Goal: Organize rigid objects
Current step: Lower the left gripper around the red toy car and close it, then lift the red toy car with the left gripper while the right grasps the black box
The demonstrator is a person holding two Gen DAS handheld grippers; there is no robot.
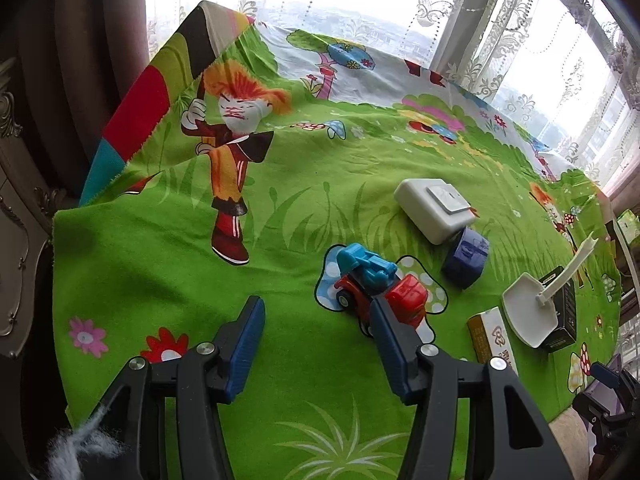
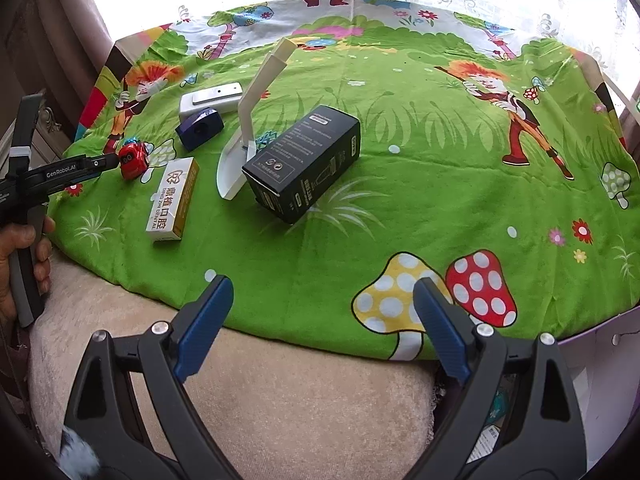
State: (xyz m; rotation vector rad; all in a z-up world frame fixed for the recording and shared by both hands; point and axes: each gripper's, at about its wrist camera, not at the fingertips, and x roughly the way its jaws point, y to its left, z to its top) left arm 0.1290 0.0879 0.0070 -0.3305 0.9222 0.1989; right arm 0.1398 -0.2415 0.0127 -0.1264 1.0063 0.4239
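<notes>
A red and blue toy truck (image 1: 376, 286) lies on the green cartoon cloth, just ahead of my left gripper's right finger; it also shows in the right wrist view (image 2: 133, 159). My left gripper (image 1: 316, 320) is open and empty. Beyond the truck sit a dark blue sharpener (image 1: 466, 258) and a white box (image 1: 434, 209). A white scoop (image 1: 536, 304) leans on a black box (image 2: 304, 160), with a white-and-gold carton (image 2: 174, 200) beside it. My right gripper (image 2: 320, 300) is open and empty over the cloth's near edge.
The cloth (image 2: 400, 220) covers a round table in front of a window with lace curtains (image 1: 500, 20). A beige cushion (image 2: 280, 392) lies below the near edge. A carved cabinet (image 1: 16, 200) stands to the left.
</notes>
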